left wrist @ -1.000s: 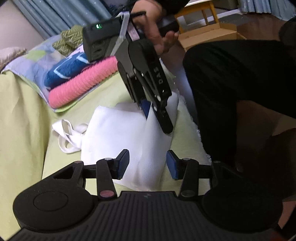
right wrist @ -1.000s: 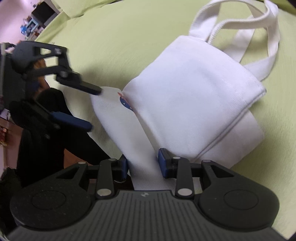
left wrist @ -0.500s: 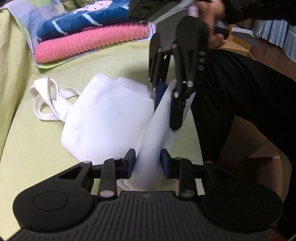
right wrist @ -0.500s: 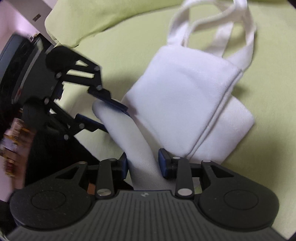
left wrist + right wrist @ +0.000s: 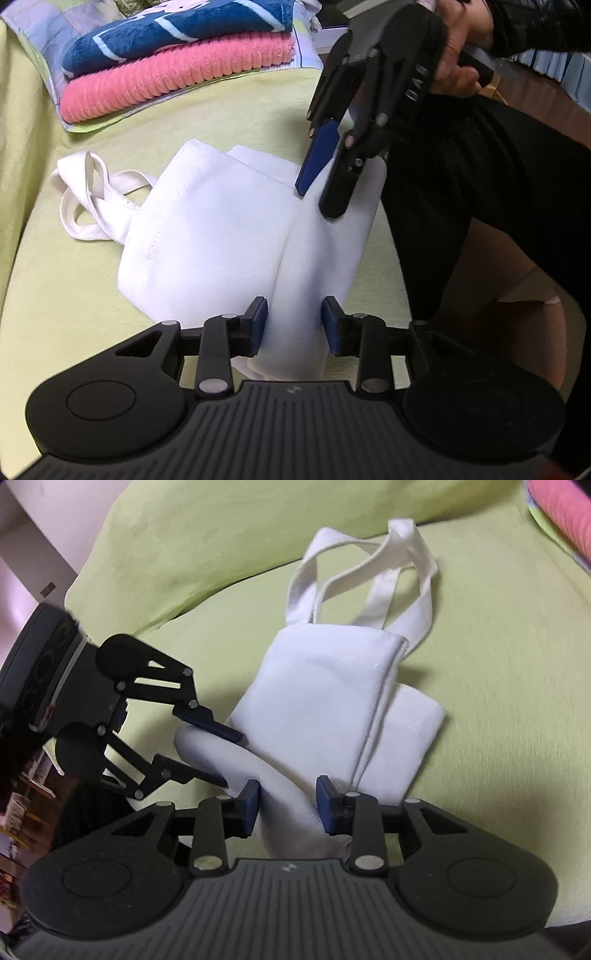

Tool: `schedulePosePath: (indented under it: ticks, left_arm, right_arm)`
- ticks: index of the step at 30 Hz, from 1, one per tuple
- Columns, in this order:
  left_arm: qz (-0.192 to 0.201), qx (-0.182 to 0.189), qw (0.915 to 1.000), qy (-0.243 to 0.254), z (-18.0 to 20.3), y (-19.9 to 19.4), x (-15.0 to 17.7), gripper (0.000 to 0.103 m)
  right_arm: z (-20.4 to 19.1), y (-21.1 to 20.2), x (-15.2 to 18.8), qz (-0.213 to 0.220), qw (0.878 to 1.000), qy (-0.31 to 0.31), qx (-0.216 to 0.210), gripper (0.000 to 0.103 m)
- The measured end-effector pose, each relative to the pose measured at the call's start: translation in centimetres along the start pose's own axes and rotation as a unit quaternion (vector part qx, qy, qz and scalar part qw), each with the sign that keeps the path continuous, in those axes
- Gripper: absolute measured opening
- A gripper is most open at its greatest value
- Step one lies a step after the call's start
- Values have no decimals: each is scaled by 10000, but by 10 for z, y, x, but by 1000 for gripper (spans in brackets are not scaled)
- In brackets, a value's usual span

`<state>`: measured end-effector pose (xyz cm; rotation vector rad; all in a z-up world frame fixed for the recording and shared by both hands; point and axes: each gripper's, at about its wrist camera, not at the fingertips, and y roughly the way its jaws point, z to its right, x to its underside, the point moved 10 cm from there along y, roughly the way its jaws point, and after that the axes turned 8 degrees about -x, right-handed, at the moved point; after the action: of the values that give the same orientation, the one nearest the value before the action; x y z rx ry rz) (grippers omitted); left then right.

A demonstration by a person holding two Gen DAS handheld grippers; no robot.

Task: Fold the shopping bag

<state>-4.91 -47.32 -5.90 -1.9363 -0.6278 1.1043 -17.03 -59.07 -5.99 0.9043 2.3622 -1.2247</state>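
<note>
White canvas tote bag [image 5: 221, 229], partly folded on green bed cover [image 5: 74, 295]; raised bottom fold lies between left tongs [image 5: 294, 325] and right tongs [image 5: 288, 801], both apart; judged mid-fold, next flattening that roll.

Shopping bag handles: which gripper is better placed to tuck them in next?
Probably right. The right gripper, open astride the raised fold, points straight at the handles across the shopping bag; the left gripper, also open, has them off to its side.
</note>
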Motion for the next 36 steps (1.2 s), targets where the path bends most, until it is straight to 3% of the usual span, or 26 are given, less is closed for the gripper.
schedulePosePath:
  ticks: [7,12,17,20,24,30,33,36]
  left_arm:
    - [297,-503,9981,175,2,-9,-1,44]
    - [658,-1039,9903,642,13,-38,6,42]
    - [503,-1571,9749,1496,39,-32,17,44]
    - [529,-1720,9711,1568,40,-19,10,44]
    - [465,-1785,9656,1832,40,-3,1,55]
    - [193,-2032,9502,2354,43,17,5,56]
    - [125,-1881,9576,2181,40,24,3,54]
    - [102,-1799,9612,2089,38,25,2,54]
  right_arm:
    - [3,3,-8,-88,9996,252,31,29]
    - [14,7,-16,-135,9982,576,-21,30]
    - [24,9,-20,-219,9946,1001,-186,30]
    - [30,10,-22,-218,9918,1231,-275,30]
    - [36,11,-24,-214,9876,1506,-378,28]
    - [48,13,-24,-110,9800,1911,-549,25]
    - [47,13,-24,-63,9817,1833,-519,25]
    - [37,8,-26,132,9918,1261,-154,25]
